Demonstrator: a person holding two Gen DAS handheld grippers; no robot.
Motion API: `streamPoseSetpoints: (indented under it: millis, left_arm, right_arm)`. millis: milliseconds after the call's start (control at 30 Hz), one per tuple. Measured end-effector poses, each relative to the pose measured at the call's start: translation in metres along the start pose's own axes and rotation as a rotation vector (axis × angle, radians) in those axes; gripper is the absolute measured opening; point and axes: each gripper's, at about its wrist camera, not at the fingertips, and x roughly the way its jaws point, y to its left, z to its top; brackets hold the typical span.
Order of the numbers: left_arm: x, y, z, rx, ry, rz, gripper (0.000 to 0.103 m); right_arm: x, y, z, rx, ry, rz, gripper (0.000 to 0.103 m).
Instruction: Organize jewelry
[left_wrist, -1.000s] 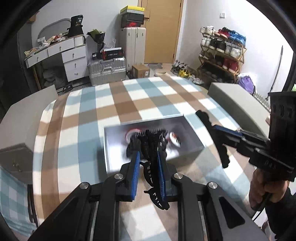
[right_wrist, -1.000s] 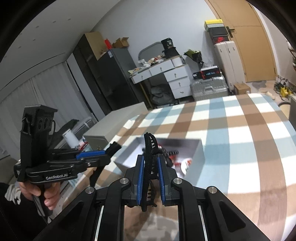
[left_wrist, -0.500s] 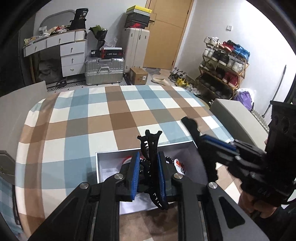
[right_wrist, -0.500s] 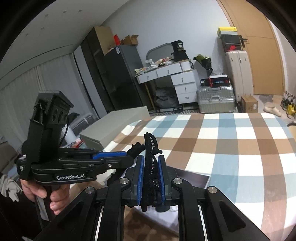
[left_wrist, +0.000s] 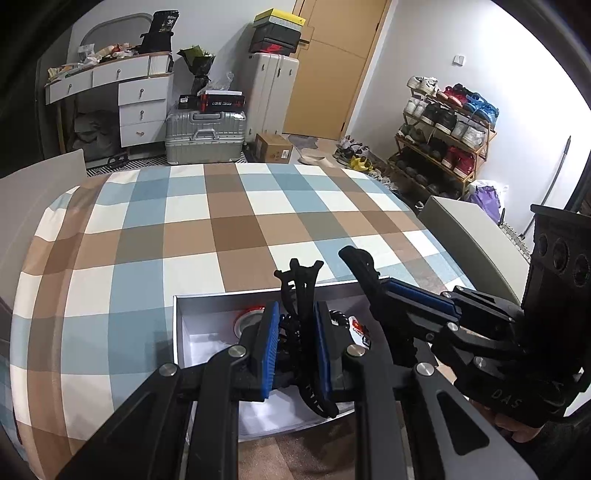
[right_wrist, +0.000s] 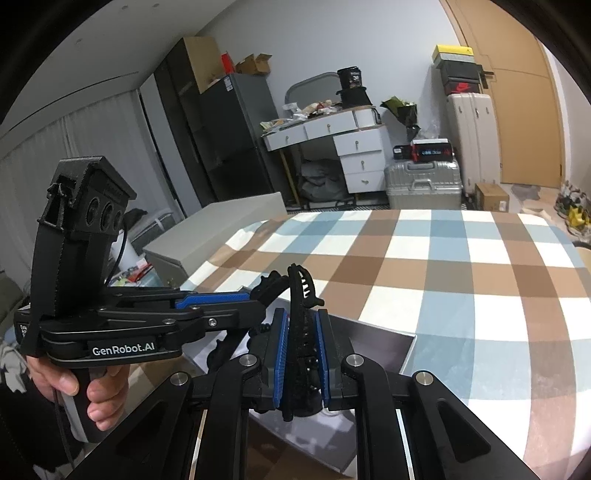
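Much of the open grey box (left_wrist: 207, 297) is hidden: in the left wrist view the left gripper (left_wrist: 295, 345) covers its middle, so only a red-rimmed round item (left_wrist: 248, 318), a coiled black piece (left_wrist: 339, 318) and a small red-and-white thing (left_wrist: 360, 329) near the box's far wall show, none clear enough to name. In the right wrist view the right gripper (right_wrist: 300, 354) masks nearly all of the box (right_wrist: 384, 343) interior.

Each tool is closed on a black toothed hair claw. The left gripper's blue pads pinch one claw (left_wrist: 301, 295) above the box, its forked tip rising past the box's far wall. The right gripper's pads clamp a second claw (right_wrist: 301, 295), teeth edge-on, also over the box. Seen from the left wrist, the right gripper (left_wrist: 373, 291) reaches in over the box's right end, its claw tip curving up; its lower half is lost behind the left tool's frame.

The box sits on a brown, blue and white checked cloth (left_wrist: 221, 229). Beyond the cloth stand a silver suitcase (left_wrist: 205, 134), a white drawer desk (left_wrist: 140, 107), a wooden door (left_wrist: 332, 66) and a shoe rack (left_wrist: 443, 133).

Against half a second ago, the left wrist view looks at the box from slightly farther back, showing more of its far wall, and the right gripper has moved closer to the left one.
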Motion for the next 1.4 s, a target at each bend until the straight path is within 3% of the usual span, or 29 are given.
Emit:
streamPoseSetpoints:
  millis: [200, 267, 333, 367, 533, 667, 767, 967, 1067, 1200, 1300, 1400]
  left_arm:
    - [0.002, -0.001, -0.002, 0.002, 0.009, 0.001, 0.015]
    - [0.004, -0.002, -0.002, 0.015, 0.025, 0.008, 0.024]
    - [0.004, -0.003, -0.003, 0.016, 0.031, 0.015, 0.053]
    - [0.001, -0.003, -0.004, 0.007, 0.019, 0.016, 0.057]
    - [-0.013, -0.005, -0.006, 0.006, -0.027, 0.045, 0.058]
    - [-0.023, -0.006, -0.008, 0.002, -0.053, 0.078, 0.059]
    - [-0.031, -0.006, -0.009, -0.013, -0.084, 0.093, 0.067]
    - [-0.052, -0.006, -0.014, -0.044, -0.200, 0.162, 0.074]
    - [-0.067, -0.006, -0.017, -0.069, -0.288, 0.188, 0.084]
    - [-0.079, -0.012, -0.019, -0.040, -0.372, 0.231, 0.089]
    - [-0.085, -0.014, -0.025, -0.038, -0.416, 0.205, 0.102]
    - [-0.087, -0.014, -0.031, -0.044, -0.456, 0.217, 0.102]
  right_arm:
    - [0.007, 0.002, -0.004, -0.017, 0.039, -0.019, 0.017]
    - [0.008, 0.003, -0.006, -0.028, 0.047, -0.031, 0.018]
    - [0.005, 0.003, -0.007, -0.023, 0.041, -0.038, 0.024]
    - [0.003, 0.002, -0.007, -0.016, 0.034, -0.036, 0.027]
    - [-0.013, 0.003, -0.007, -0.004, -0.008, -0.054, 0.030]
    - [-0.031, 0.007, -0.006, 0.002, -0.055, -0.078, 0.040]
    - [-0.044, 0.011, -0.005, 0.007, -0.091, -0.087, 0.048]
    - [-0.072, 0.023, -0.007, -0.002, -0.194, -0.109, 0.072]
    - [-0.086, 0.032, -0.009, -0.023, -0.261, -0.120, 0.084]
    - [-0.103, 0.039, -0.013, -0.026, -0.347, -0.126, 0.101]
    - [-0.113, 0.041, -0.017, -0.014, -0.403, -0.127, 0.103]
    - [-0.116, 0.040, -0.020, -0.009, -0.415, -0.137, 0.103]
